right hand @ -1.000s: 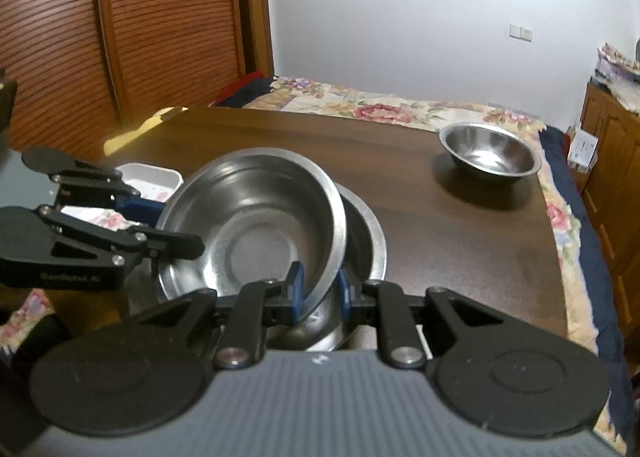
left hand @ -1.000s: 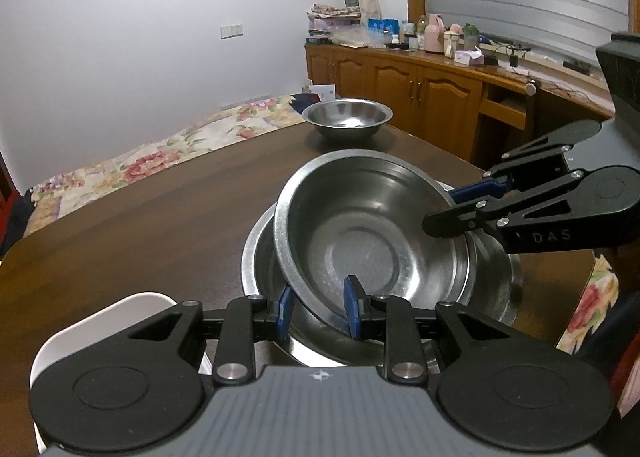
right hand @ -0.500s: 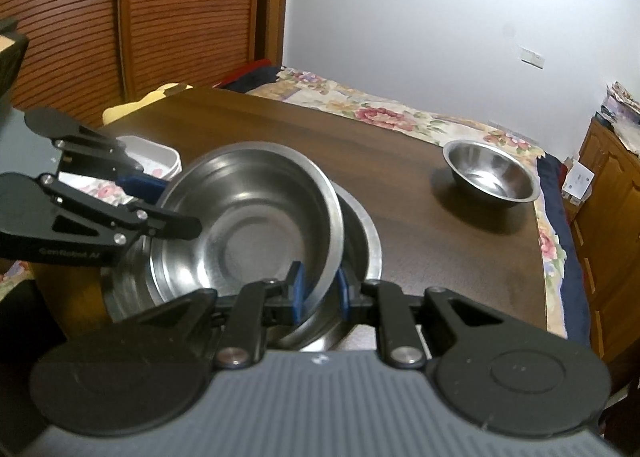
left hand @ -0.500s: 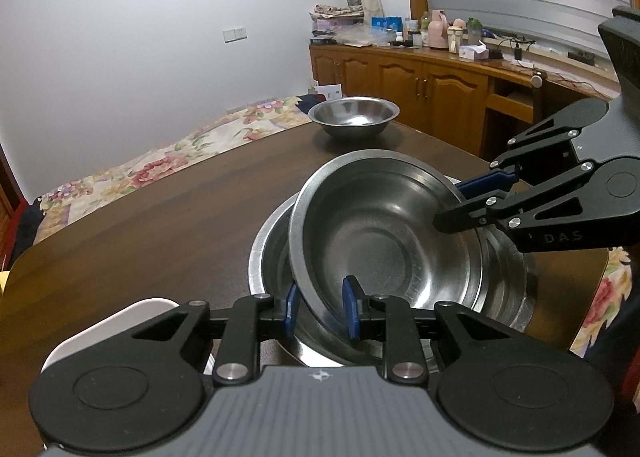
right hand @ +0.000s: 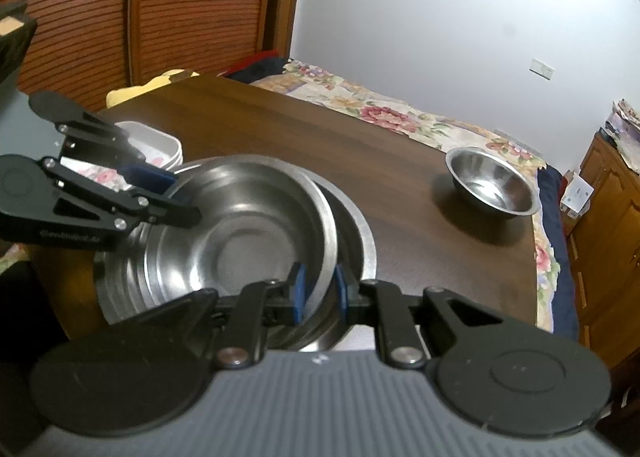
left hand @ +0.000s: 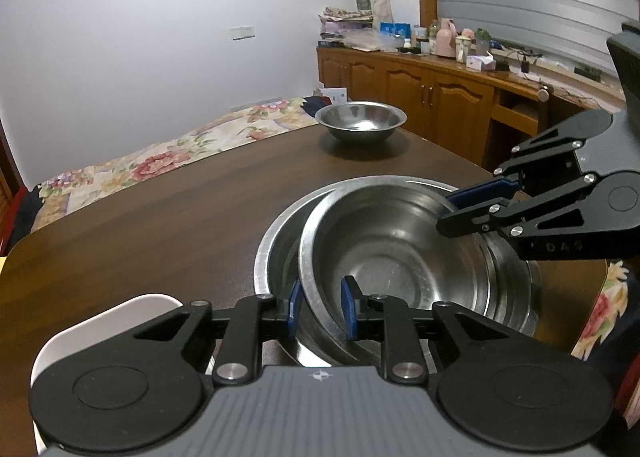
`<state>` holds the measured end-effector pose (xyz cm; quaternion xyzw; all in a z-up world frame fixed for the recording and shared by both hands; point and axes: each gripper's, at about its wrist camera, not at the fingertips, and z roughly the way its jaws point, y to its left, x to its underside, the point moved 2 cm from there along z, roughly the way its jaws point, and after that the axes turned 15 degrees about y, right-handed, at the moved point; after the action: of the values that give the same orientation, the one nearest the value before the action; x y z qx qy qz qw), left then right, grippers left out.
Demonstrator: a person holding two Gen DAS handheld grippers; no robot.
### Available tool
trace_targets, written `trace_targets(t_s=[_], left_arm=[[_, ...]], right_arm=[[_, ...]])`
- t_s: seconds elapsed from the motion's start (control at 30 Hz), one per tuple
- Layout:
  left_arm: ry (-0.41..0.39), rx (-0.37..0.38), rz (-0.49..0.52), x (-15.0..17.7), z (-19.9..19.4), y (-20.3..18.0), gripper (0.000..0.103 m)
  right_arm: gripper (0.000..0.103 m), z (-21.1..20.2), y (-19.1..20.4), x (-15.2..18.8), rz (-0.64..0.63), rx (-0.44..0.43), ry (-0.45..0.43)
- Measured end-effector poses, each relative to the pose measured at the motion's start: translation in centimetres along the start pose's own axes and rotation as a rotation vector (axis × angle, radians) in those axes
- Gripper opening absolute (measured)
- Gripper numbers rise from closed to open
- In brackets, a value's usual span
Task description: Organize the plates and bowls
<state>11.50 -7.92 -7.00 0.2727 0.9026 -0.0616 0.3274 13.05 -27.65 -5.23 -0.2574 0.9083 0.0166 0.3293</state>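
A mid-sized steel bowl (left hand: 400, 249) (right hand: 240, 233) is held by two opposite sides of its rim and sits slightly tilted inside a larger steel bowl (left hand: 276, 241) (right hand: 362, 233) on the brown table (left hand: 160, 225). My left gripper (left hand: 320, 309) (right hand: 176, 197) is shut on the rim nearest it. Across the bowl, my right gripper (right hand: 319, 293) (left hand: 452, 211) is shut on the other side of the rim. A smaller steel bowl (left hand: 360, 121) (right hand: 492, 185) stands alone at the table's far end.
A white rectangular dish (left hand: 100, 325) (right hand: 160, 141) sits on the table beside the large bowl, close to my left gripper. Wooden cabinets (left hand: 440, 97) run along the wall past the table. A floral cloth (left hand: 160, 161) hangs over the table's far edge.
The held bowl has sunk from a steep tilt to lie flatter inside the larger bowl. The right gripper has rolled a little. Both grips stay on the rim.
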Motion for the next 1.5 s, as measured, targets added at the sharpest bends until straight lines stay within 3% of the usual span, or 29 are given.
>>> trace_targets(t_s=[0.47, 1.13, 1.23, 1.27, 1.43, 1.5], left_arm=[[-0.015, 0.017, -0.038, 0.2, 0.0, 0.0, 0.025], [-0.111, 0.002, -0.053, -3.6, -1.9, 0.9, 0.052], [-0.126, 0.0, -0.043, -4.5, -2.0, 0.9, 0.054], [-0.129, 0.003, -0.044, -4.8, -2.0, 1.0, 0.054], [-0.145, 0.003, -0.042, -6.6, -1.9, 1.3, 0.059], [-0.152, 0.0, -0.04, -7.3, -1.7, 1.4, 0.062]], right_arm=[[0.018, -0.1, -0.8, 0.1, 0.067, -0.031, -0.044], [0.02, -2.6, -3.5, -1.2, 0.179, 0.008, -0.161], [0.025, -2.9, -4.2, -1.5, 0.183, 0.025, -0.18], [0.031, -3.0, -4.5, -1.6, 0.185, 0.031, -0.186], [0.036, -3.1, -5.9, -1.9, 0.218, 0.046, -0.211], [0.053, -3.0, -6.6, -2.0, 0.234, 0.041, -0.223]])
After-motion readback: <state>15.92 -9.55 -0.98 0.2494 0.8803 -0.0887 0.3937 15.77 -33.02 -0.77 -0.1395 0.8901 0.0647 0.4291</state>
